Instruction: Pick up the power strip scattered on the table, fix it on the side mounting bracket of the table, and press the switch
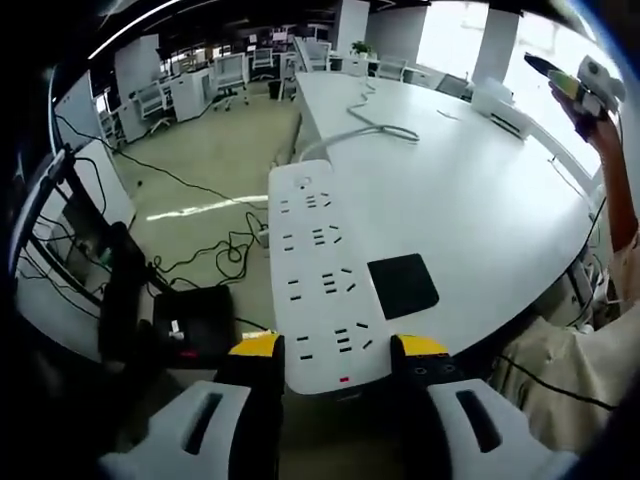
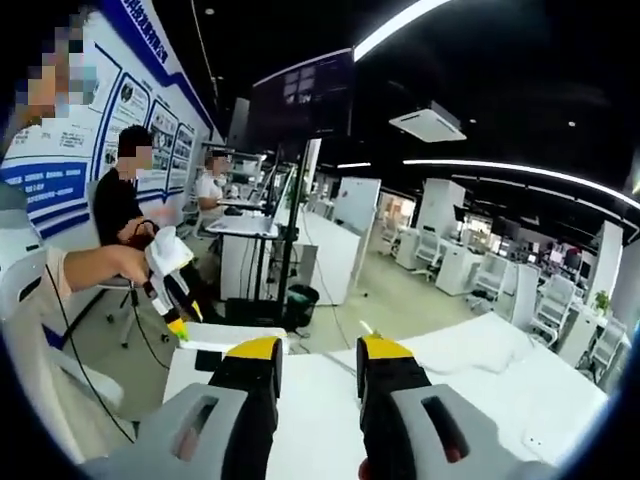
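Power strip clamped in left tongs at the near tabletop edge; right tongs raised and holding nothing.

The power strip [image 1: 318, 275] was a long, flat, smooth white plastic slab with rounded corners, rows of dark socket slots and a small red mark at its near end. The left tongs [image 1: 335, 358], yellow-tipped over black and grey, were closed on that near end, one jaw on each long side. The strip ran away from the jaws along the rounded near edge of the matte white tabletop [image 1: 470, 200], just beside a flat black square pad [image 1: 402, 284]; its white cord [image 1: 365, 125] curled across the far tabletop. The right tongs [image 2: 318, 365] stood apart with a clear gap between the jaws, gripping nothing, above the tabletop surface. In the right gripper view the left tongs appeared at the tabletop's corner.
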Tool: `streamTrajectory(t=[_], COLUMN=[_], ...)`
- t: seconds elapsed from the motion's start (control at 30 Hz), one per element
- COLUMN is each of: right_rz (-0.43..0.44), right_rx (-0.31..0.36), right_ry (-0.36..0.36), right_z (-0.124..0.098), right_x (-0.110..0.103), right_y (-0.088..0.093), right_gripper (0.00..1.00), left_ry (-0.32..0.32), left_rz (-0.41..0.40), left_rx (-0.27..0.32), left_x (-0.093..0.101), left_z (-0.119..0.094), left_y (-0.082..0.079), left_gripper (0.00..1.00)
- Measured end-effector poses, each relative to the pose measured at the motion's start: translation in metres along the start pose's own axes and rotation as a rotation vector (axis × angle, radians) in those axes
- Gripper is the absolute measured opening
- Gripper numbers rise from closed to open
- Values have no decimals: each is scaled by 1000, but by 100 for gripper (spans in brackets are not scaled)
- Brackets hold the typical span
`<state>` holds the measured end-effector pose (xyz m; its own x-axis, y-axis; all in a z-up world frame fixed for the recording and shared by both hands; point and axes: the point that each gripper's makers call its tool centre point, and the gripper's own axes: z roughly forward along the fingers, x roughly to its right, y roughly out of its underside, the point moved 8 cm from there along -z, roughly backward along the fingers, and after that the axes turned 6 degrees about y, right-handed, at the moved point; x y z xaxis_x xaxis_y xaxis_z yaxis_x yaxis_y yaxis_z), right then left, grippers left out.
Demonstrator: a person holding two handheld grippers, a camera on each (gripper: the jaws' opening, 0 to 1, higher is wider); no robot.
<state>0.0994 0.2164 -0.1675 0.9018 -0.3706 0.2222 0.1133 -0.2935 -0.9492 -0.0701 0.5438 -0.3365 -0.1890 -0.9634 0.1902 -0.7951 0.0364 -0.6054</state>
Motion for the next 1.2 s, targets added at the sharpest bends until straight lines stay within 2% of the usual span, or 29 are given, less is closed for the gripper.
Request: streamTrajectory(t=[0.3,1.2], right_rz=[18,15], right_rx=[-39,-71], right_ry=[-40,-126], right_z=[22,69], right_x=[1,-12], right_y=[0,-6], right_gripper=[24,18], left_ry=[1,0], left_rz=[0,2], left_rx=[-3,-14], left_x=[-1,0], left_z=[0,1], left_y=[0,0], left_gripper=[47,47])
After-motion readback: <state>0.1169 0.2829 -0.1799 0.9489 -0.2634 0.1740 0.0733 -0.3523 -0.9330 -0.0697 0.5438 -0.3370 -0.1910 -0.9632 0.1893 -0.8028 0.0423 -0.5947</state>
